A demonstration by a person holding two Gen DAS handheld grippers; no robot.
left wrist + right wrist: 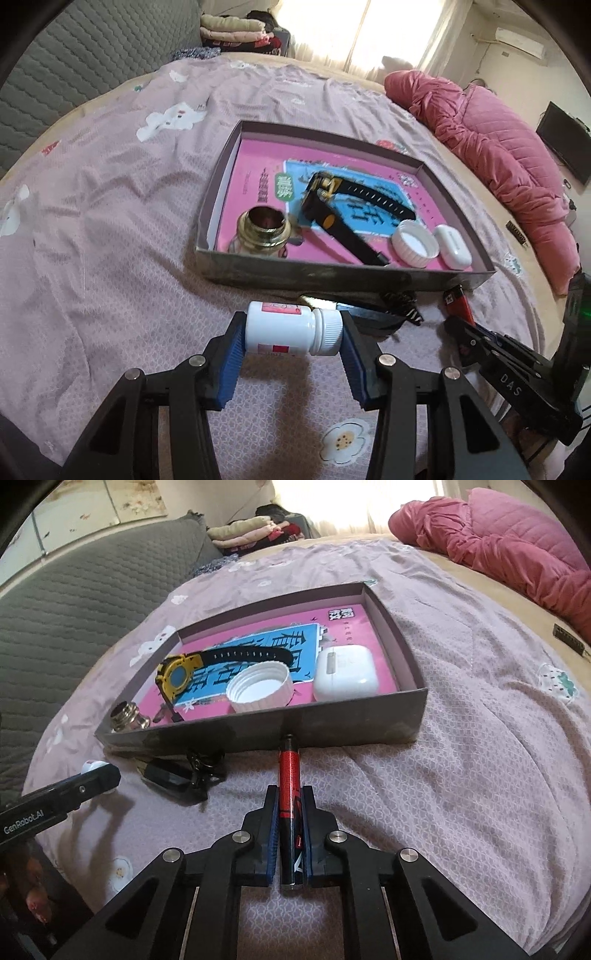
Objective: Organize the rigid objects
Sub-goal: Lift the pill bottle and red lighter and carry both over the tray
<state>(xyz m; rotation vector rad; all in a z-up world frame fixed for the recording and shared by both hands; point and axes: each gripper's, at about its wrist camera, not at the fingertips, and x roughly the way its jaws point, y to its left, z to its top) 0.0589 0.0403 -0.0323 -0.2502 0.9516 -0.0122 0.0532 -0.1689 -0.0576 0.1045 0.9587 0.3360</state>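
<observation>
The left gripper (293, 334) has its jaws closed on a white pill bottle (291, 328), held sideways with its ribbed cap to the right and a red-and-white label showing, above the bedspread (110, 221) just near of the shallow box (332, 275). The right gripper (290, 834) is clamped on a slim red-and-black lighter (290, 775), whose far tip nearly meets the box's near wall. A black object (177, 781) lying near the box, left of the lighter, is hard to identify. The box holds four things: one brass-rimmed jar (263, 230), one yellow-and-black watch (181, 675), one white cap (258, 688) and one earbud case (345, 674).
</observation>
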